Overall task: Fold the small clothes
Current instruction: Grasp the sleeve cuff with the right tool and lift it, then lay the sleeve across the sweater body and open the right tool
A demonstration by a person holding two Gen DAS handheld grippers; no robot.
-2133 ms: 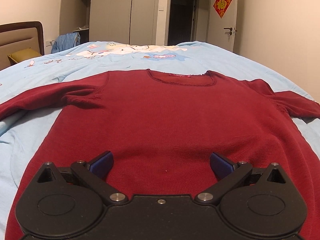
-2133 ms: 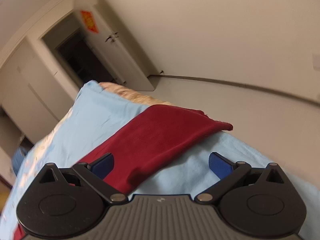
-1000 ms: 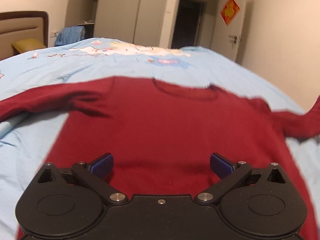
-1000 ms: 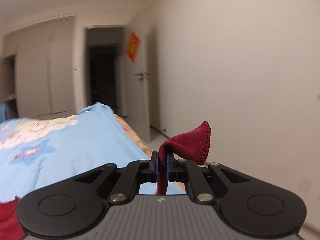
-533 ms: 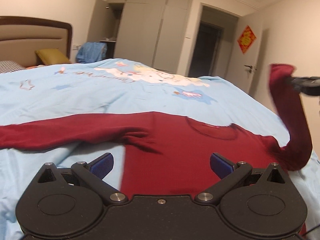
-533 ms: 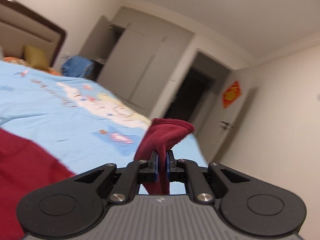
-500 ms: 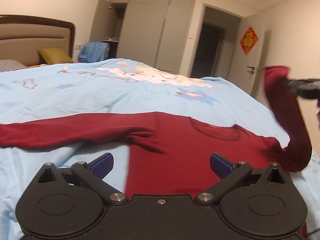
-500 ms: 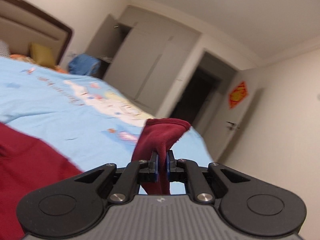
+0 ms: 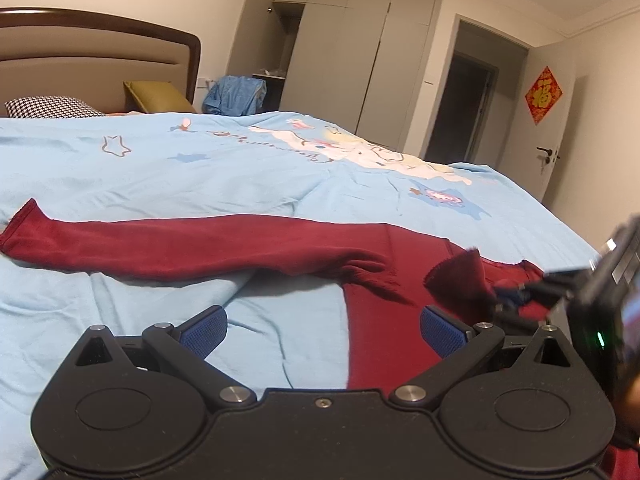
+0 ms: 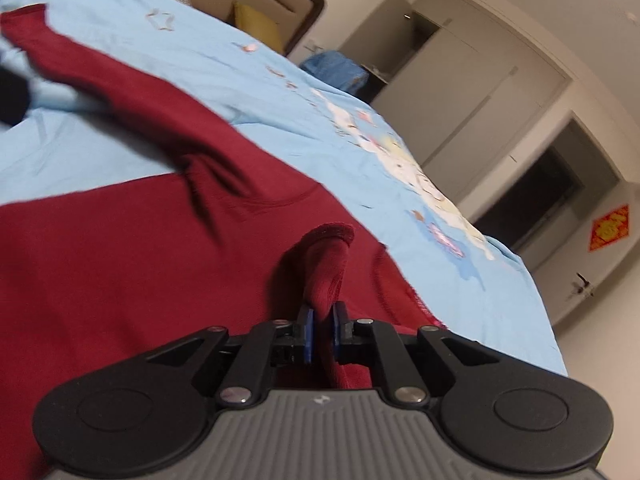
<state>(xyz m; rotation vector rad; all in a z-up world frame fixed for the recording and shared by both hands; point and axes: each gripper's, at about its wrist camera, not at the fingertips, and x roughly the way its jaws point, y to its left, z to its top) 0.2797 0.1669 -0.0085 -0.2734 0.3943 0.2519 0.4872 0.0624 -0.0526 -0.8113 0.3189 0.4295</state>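
The red sweater (image 9: 380,344) lies flat on the light blue bedspread (image 9: 200,168), front up, with one sleeve (image 9: 168,244) stretched straight out toward the headboard (image 9: 100,52) side. The right gripper (image 10: 321,330) has its fingers pressed nearly together on the cuff of the other sleeve (image 10: 326,264), which stands up out of the pinch in a loose fold and hangs over the sweater's chest. The left gripper (image 9: 322,326) hovers low over the bed with its fingers spread wide and nothing between them, aimed between the outstretched sleeve and the sweater's side edge.

The main risk is that the pinched cuff is only a small bite of knit: if the right gripper lets go while the sleeve is bunched, the sleeve would likely land twisted or heaped rather than flat across the body. A sideways pull could also drag the shoulder and skew the whole garment on the soft bedding. The empty left gripper, coming in low, could snag bedspread along with the sleeve.

The right wrist view shows the pinch itself, the neckline (image 10: 276,200) and how the held sleeve crosses the chest. The left wrist view shows the far sleeve's full length to its cuff and the right gripper from the side, blurred, but hides most of the sweater's body behind its own housing.
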